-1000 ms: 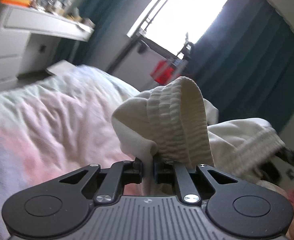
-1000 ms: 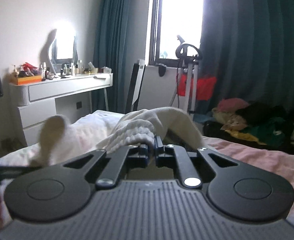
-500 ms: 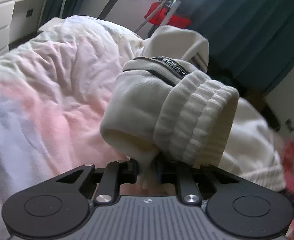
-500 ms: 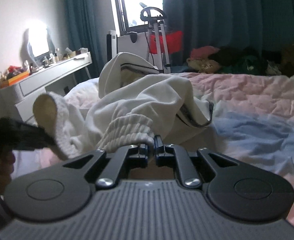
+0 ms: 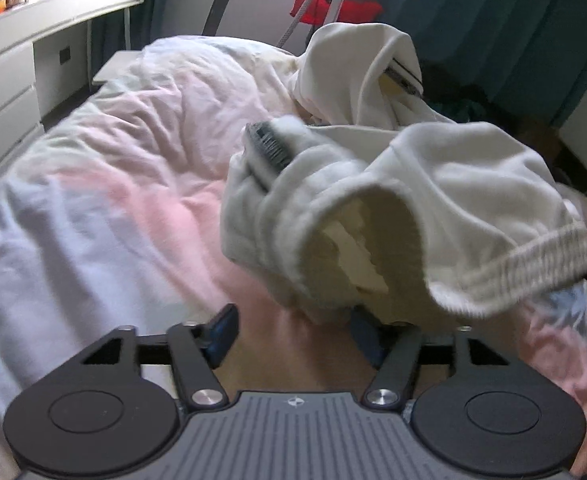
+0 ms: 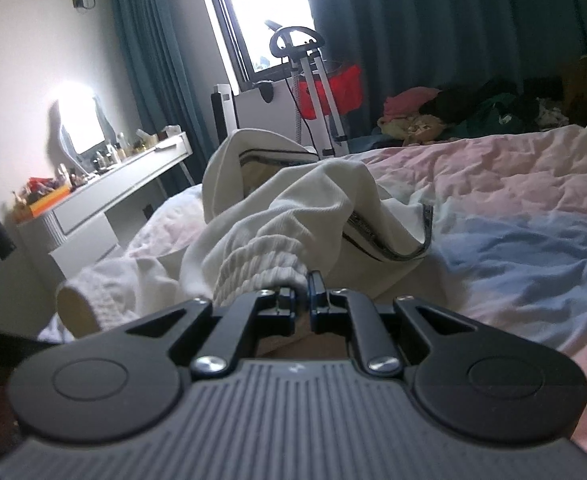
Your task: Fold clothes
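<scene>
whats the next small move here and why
Probably open the right gripper and release its ribbed cuff. The left gripper is already open, its cuff lying loose on the bed, and the white garment rests there in a heap.

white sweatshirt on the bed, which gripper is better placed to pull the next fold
Right. The right gripper is shut on the sweatshirt at its ribbed cuff, while the left gripper is open, holding nothing.
</scene>
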Available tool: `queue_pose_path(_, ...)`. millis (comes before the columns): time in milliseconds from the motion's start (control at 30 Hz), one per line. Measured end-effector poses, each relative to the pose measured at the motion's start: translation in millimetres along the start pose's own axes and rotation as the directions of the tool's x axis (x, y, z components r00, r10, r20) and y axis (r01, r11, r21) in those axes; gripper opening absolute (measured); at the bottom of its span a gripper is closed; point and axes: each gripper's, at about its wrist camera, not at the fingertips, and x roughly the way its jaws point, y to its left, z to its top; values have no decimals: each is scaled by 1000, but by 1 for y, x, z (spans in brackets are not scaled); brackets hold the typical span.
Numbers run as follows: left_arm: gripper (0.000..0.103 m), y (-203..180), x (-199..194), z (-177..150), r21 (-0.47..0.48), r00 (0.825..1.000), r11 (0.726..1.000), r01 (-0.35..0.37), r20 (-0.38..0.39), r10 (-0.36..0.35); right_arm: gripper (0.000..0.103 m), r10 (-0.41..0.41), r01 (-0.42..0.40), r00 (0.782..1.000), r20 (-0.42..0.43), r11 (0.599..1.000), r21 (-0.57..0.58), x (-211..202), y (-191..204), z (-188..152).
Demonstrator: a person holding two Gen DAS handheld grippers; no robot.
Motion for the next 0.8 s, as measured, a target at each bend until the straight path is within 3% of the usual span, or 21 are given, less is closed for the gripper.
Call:
queue_pose_path(100,77,-10,-14,-3,60,998,998,21,-54,-18,10,9,-9,1000,-9,1000,11,-1,-3,0)
queue_pose_path(200,77,-25,-26,-5,165,993,985,-47,-101,64,10,16,-16,1000,-9,1000,14,-4,-3,-1)
queue_pose_path(400,84,-47,-40,-12,315,992,948,-52,-92,85,10,28,-28,1000,-7,999,42,-8,-6,1)
queue_pose_path(500,85,-62,-36,-20,425,991,899,-110,-26,133,10,26,-25,1000,-8,999,48,-8,-7,1)
queue_pose_path(633,85,-71,-26,-19,494,973,838,-232,109,205,10,24,-23,1000,-17,998,66,-8,-10,0)
queue_pose_path(733,83,-70,-9,-15,538,928,756,-372,216,304,10,33,-31,999,-29,997,71,-8,-11,-1)
queue_pose_path(800,73,-64,2,-4,527,939,778,-344,191,286,10,39,-36,999,-36,997,75,-8,-12,-1)
